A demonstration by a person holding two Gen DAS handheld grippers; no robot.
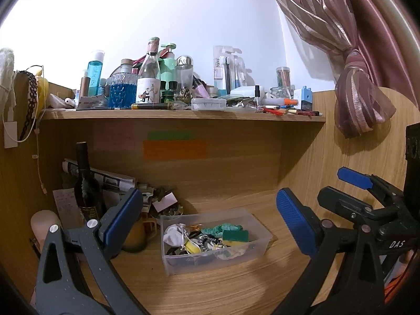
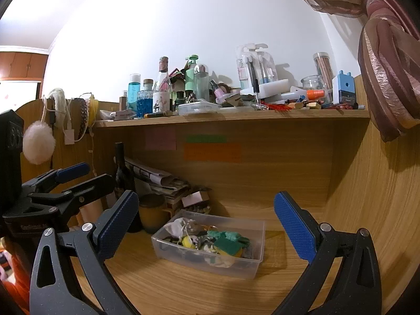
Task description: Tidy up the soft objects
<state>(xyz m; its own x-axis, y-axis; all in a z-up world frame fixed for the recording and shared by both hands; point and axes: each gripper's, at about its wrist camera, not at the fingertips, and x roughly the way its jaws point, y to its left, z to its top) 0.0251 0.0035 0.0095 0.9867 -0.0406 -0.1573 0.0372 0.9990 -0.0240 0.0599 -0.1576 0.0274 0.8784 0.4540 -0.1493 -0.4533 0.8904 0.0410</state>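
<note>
While both grippers hover with fingers spread wide, a clear plastic bin point(image 1: 258, 232) of soft odds and ends sits on the wooden desk point(image 1: 210, 288) between them.

Inside the bin lie a white sock point(image 1: 174, 236), a teal cloth point(image 1: 223, 229), a green sponge point(image 1: 235, 235) and a yellow piece point(image 1: 191, 246), jumbled with dark bits too small to name. Neither the left gripper point(image 1: 210, 225) nor the right gripper point(image 2: 207, 225) holds anything. Beside the bin stand a yellow mug point(image 2: 151, 214) and a dark wine bottle point(image 1: 85, 183) against stacked papers. Above, a crowded shelf point(image 1: 183, 114) carries bottles and jars; a pink curtain point(image 1: 354, 78) hangs knotted at the right.
</note>
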